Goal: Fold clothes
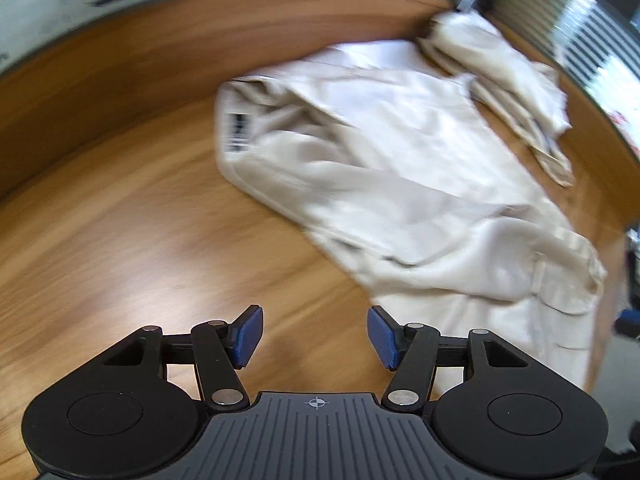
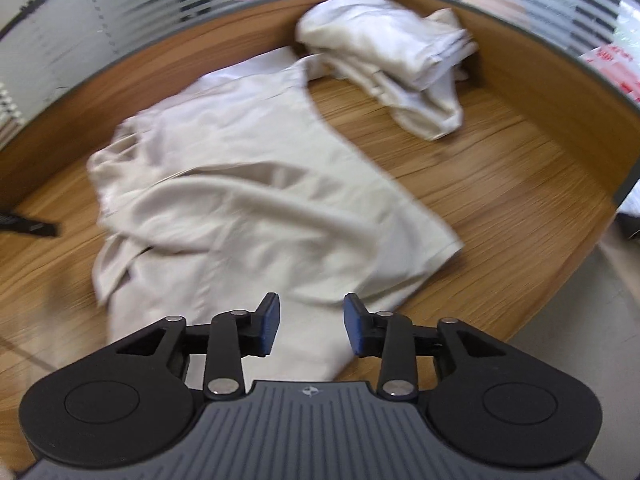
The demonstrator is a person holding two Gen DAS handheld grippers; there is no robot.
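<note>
Both my grippers hang empty over the wooden table (image 1: 120,208) and both views are smeared, so fine detail is out. The left gripper (image 1: 315,338) has its blue pads spread with bare wood between them; nothing is pinched. The right gripper (image 2: 310,324) is also parted, a bit narrower, and it hovers over the near end of the cloth without gripping it. The thing to fold is a pair of cream trousers (image 2: 248,200) lying rumpled across the middle of the table, waistband with a dark label (image 1: 239,132) toward the left side and one leg running to the near edge, where it seems to hang over. A second, bunched heap of pale clothes (image 2: 392,60) sits in the far corner by the glass partition; a leg of the trousers runs up against it, whether touching I cannot tell. My read is that I am reaching for two grip points. To do this well, I should take the waistband corner with the left and the hem by the near edge with the right, pinch through all layers, lift slightly and pull taut to flatten the ridge across the middle before folding. Keep clear of the heap so it does not drag. Close only once cloth is fully between the pads.
</note>
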